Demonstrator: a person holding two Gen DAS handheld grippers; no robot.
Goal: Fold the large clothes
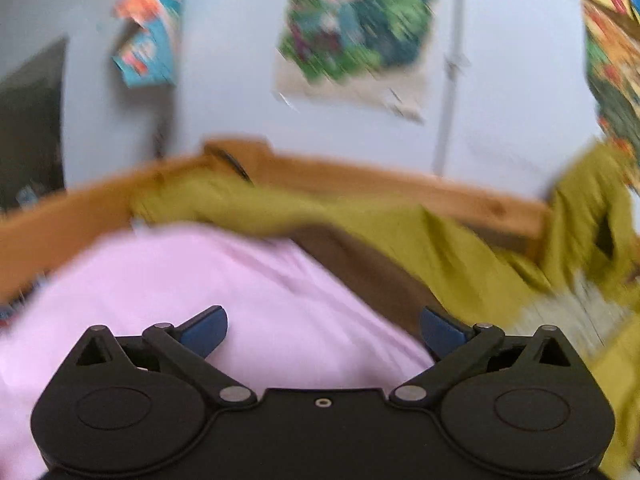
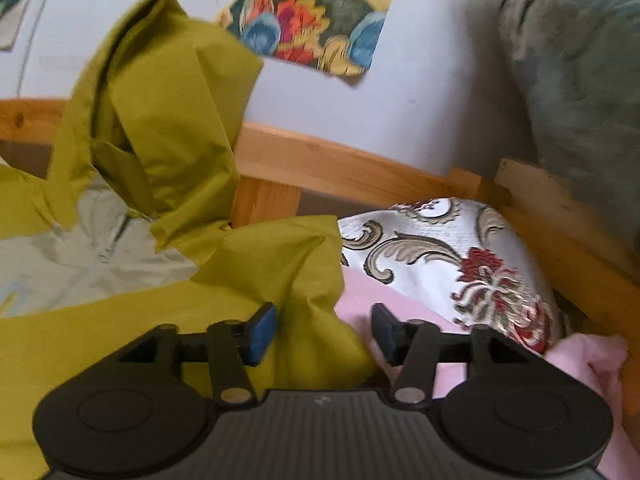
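Note:
An olive-green jacket (image 2: 168, 128) with a grey lining and a zip lies crumpled on a bed, its hood standing up against the wooden frame. It also shows in the left wrist view (image 1: 452, 240), spread toward the right. My left gripper (image 1: 324, 332) is open and empty above the pink sheet (image 1: 180, 300), left of the jacket. My right gripper (image 2: 324, 332) is open, with a fold of the jacket's edge between its fingers; the left finger (image 2: 262, 334) lies over the fabric.
A wooden bed frame (image 2: 340, 164) runs along the white wall with posters (image 2: 316, 12). A floral patterned pillow (image 2: 452, 256) lies right of the jacket. A pink blanket (image 2: 588, 356) is bunched at the far right. A brown mattress strip (image 1: 360, 260) shows beside the sheet.

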